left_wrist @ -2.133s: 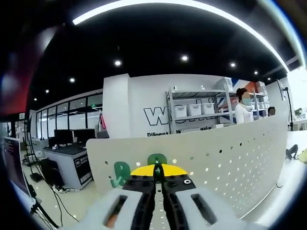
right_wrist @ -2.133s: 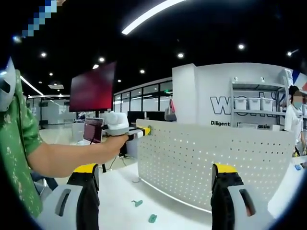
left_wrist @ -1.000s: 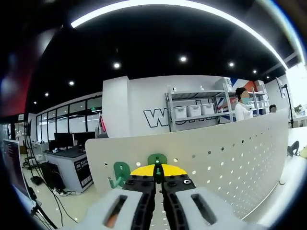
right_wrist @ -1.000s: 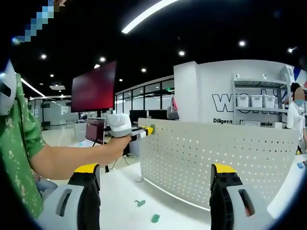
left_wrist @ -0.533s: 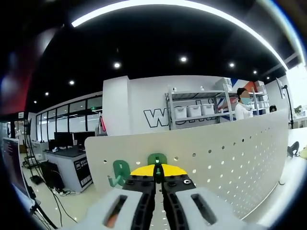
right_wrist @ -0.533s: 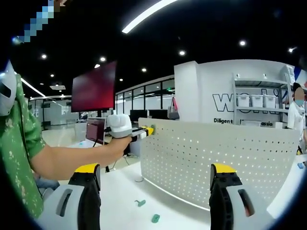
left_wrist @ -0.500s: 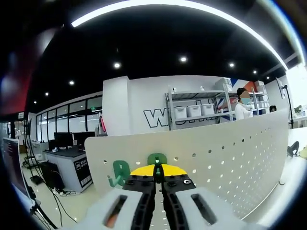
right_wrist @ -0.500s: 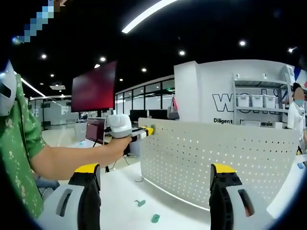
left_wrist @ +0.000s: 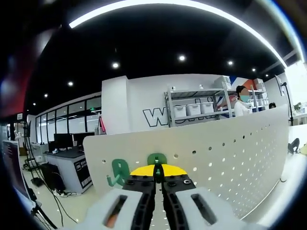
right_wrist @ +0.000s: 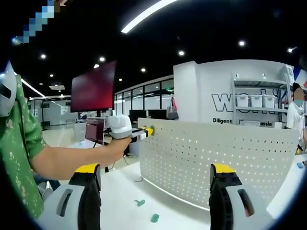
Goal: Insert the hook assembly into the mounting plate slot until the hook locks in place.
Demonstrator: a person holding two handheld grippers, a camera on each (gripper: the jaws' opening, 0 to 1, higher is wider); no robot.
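At the top edge of the pegboard: the left gripper is pressing a green hook against the white pegboard, its fingers closed tight on the hook.
Left gripper from the other side: in the right gripper view the left gripper is sitting at the board's upper left corner, held by the person's hand.
Second hook: another green hook is already hanging on the pegboard just to the left of the held one.
Pegboard: it is standing upright on the white worktop, rows of small holes across its face.
Right gripper: the right gripper is hovering well apart from the board, its fingers spread wide with nothing between them.
Spare hooks: two small green pieces and are lying on the worktop near the foot of the board.
Background: a shelf with white bins and a person are standing behind the board.
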